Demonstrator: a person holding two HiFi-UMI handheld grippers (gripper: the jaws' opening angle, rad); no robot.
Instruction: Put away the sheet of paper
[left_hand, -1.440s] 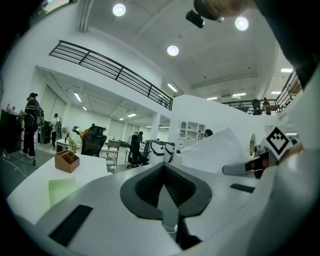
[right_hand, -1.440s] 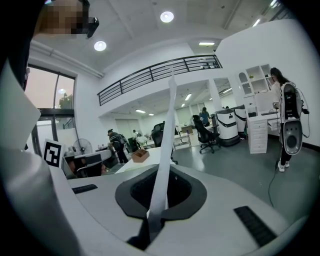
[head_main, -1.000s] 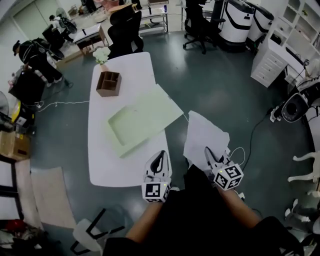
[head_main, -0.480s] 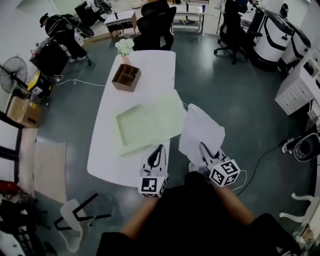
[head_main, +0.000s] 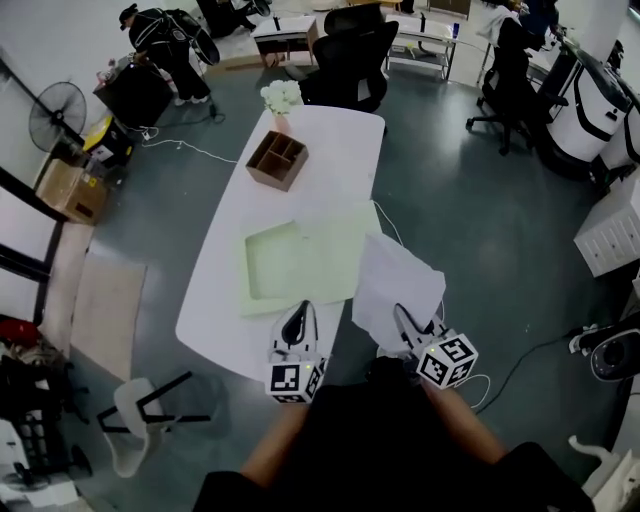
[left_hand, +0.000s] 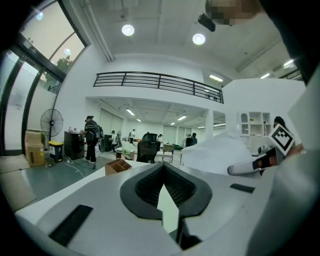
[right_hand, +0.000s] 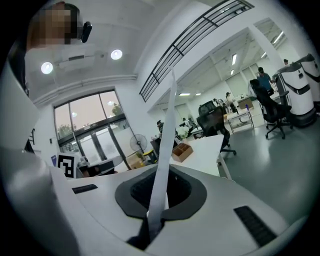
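Pinching the sheet of paper (head_main: 398, 285) by its near edge, the right gripper (head_main: 403, 318) holds it in the air just off the long side of the white table (head_main: 335, 150), near a corner of the green folder (head_main: 300, 262). Over the table's near end, the left gripper (head_main: 296, 322) has its jaws pressed together with nothing between them.

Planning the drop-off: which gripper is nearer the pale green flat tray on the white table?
Left. The left gripper is at the white table's near edge, just short of the pale green flat tray; the right gripper, clamping the white paper sheet, is off the table's right side.
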